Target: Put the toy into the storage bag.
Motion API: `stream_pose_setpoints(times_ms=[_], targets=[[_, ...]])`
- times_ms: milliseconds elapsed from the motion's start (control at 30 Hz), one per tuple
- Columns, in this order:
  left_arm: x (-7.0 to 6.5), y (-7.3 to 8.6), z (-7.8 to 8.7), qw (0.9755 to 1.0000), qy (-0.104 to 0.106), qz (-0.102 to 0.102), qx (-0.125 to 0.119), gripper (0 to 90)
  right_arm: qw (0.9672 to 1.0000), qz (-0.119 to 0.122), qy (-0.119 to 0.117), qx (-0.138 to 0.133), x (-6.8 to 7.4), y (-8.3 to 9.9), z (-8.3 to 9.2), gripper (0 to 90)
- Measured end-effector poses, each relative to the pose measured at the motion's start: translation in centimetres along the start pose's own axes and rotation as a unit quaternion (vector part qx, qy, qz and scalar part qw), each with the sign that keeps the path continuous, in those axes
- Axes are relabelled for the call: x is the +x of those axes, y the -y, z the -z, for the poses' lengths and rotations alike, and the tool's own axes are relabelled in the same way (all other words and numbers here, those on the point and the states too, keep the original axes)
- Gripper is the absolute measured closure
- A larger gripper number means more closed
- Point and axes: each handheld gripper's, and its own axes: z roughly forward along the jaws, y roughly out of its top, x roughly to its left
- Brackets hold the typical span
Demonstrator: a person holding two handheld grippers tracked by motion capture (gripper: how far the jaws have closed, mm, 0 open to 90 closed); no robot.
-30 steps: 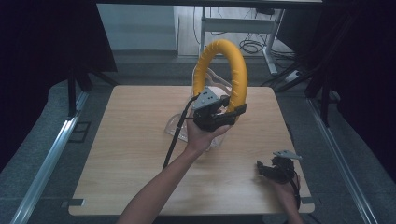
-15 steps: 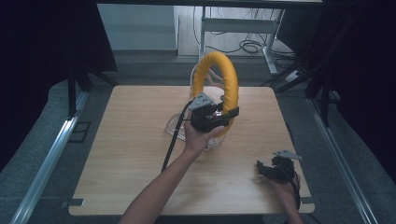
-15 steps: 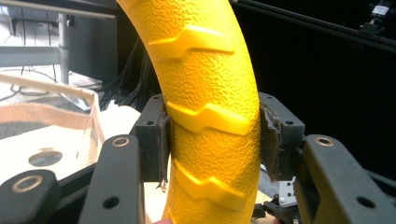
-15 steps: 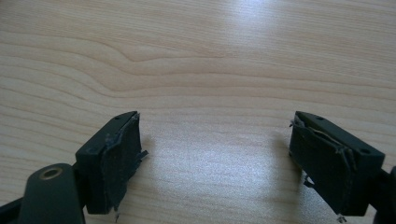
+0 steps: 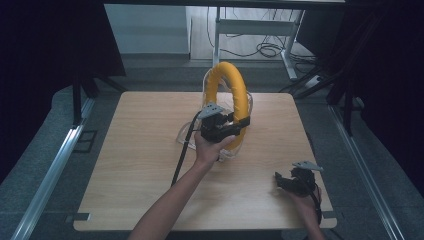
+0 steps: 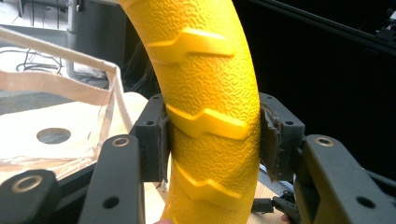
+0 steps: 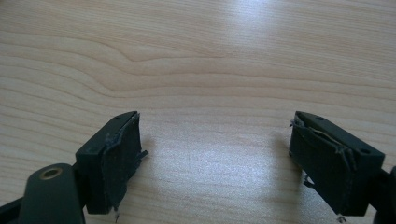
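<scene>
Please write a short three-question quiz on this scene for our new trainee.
1. True or false: the left claw is clamped on the yellow ring.
2. What lies between the right claw jaws? A) a cable B) nothing, just bare wooden table C) the ring
3. What clear thing sits beside the ring?

Key: 1 true. 2 B. 3 A clear plastic bag.
</scene>
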Motion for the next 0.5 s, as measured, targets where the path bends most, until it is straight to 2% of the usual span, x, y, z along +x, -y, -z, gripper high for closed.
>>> stream_pose_setpoints(times_ms=[167,267,433,500], targets=[[0.4,0.5,0.0,1.0000,-0.003,0.002,0.003,51.1,1.0000,0.000,0.000,0.000,0.0,0.0,0.0,17.1],[0.5,0.6,0.0,0.9999,-0.013,0.000,0.004,50.7,1.0000,0.000,0.000,0.000,0.0,0.0,0.0,17.1],[1.7,1.0,0.2,0.9994,-0.023,0.026,0.001,50.5,1.0000,0.001,0.000,0.000,0.0,0.0,0.0,17.1],[1.8,1.0,0.3,0.9994,-0.024,0.024,0.001,50.5,1.0000,0.001,0.000,0.000,0.0,0.0,0.0,17.1]])
